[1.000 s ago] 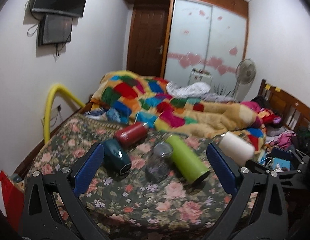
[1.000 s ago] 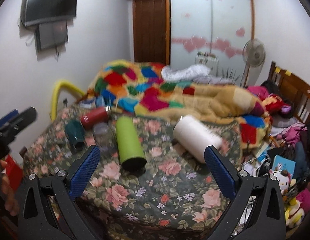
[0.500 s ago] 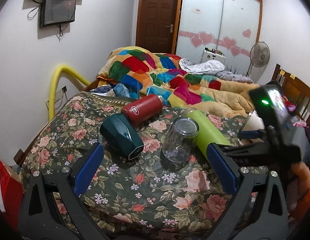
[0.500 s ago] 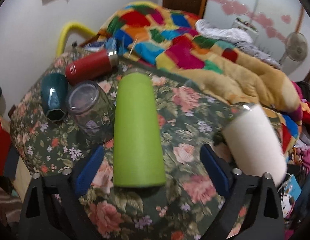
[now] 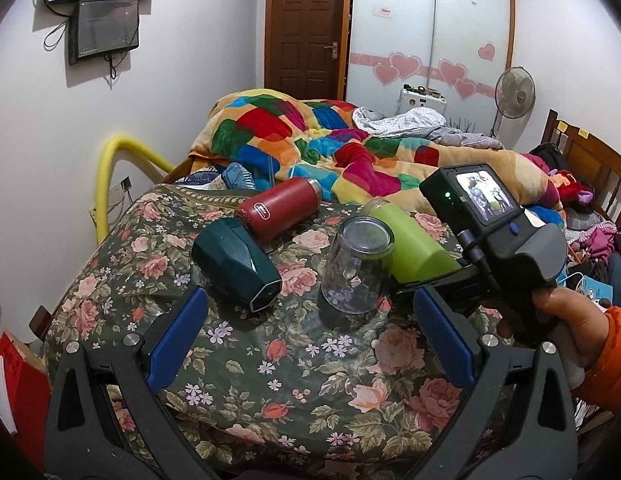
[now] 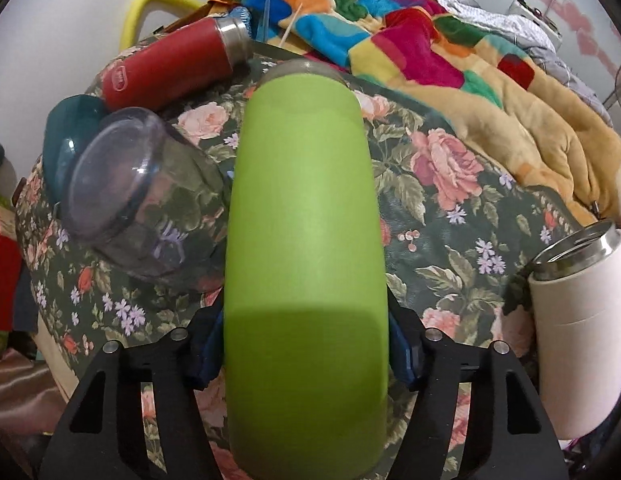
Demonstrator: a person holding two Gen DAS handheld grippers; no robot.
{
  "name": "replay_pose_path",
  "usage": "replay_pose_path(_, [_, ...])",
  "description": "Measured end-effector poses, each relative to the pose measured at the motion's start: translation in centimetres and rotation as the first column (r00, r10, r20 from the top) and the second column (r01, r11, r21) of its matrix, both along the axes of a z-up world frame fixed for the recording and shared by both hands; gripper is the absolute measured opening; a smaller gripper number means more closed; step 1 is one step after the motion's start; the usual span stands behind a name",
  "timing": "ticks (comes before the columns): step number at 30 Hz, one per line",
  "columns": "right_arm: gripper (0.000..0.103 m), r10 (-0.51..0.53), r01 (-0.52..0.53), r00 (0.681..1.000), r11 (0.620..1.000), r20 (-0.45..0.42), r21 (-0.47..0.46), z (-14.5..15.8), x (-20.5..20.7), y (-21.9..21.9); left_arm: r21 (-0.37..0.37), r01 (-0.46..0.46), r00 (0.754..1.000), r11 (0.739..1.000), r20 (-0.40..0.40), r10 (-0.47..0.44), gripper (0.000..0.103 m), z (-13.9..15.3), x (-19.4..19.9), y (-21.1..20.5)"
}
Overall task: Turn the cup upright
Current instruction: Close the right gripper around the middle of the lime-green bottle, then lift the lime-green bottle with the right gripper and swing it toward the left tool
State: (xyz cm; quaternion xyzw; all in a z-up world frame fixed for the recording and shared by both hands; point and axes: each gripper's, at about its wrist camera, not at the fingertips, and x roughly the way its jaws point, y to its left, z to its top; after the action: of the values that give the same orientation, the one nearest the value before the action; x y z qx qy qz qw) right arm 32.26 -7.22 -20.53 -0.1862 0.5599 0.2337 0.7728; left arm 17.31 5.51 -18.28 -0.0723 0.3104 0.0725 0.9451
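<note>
A lime-green cup [image 6: 306, 216] lies on its side on the floral bedspread [image 6: 450, 208], bottom toward the right wrist camera. My right gripper [image 6: 306, 344] is shut on the green cup near its bottom end. The cup also shows in the left wrist view [image 5: 410, 240], with the right gripper's body [image 5: 506, 240] behind it. My left gripper [image 5: 306, 332] is open and empty, in front of a clear glass [image 5: 356, 268] standing upside down. The glass also shows in the right wrist view [image 6: 138, 192].
A red flask [image 5: 280, 210] and a dark teal cup [image 5: 236, 262] lie on their sides left of the glass. A white tumbler [image 6: 582, 316] lies at the right. A colourful quilt [image 5: 330, 148] is heaped behind. The bed edge [image 5: 270, 440] is near.
My right gripper moved forward onto the green cup and closed around it. My left gripper moved closer to the upside-down glass and stayed open.
</note>
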Motion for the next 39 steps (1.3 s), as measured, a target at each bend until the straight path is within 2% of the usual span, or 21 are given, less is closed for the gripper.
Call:
replay_pose_path(9, [0.062,-0.007,0.007,1.0,0.999,0.016,0.033,0.9,-1.7,-0.8,0.022,-0.01,1.0,1.0,0.008,0.01,0.103,1.1,-1.0,0.6])
replay_pose_path(22, [0.062,-0.004,-0.005,0.995,0.996,0.101,0.087,5.3,-5.5,-4.1,0.028,0.015,0.998,0.999,0.065,-0.017,0.103,3.5,-2.8,-1.3])
replay_pose_path(29, [0.062,-0.032,0.008,0.988,0.988,0.15,0.153,7.9,-8.4,-7.0,0.027,0.034,0.996,0.999,0.081,-0.036,0.103,4.6,-3.7,-2.8])
replay_pose_path(35, [0.062,-0.057,0.02,0.979,0.982,0.194,0.188,8.8,-11.3,-9.5,0.011,0.062,0.996,0.998,0.063,-0.063,0.103,4.4,-3.7,-4.1])
replay_pose_path(39, [0.062,-0.075,0.033,0.973,0.981,0.218,0.189,8.2,-12.8,-10.7,0.001,0.085,0.996,0.996,0.036,-0.085,0.103,3.8,-3.5,-5.1])
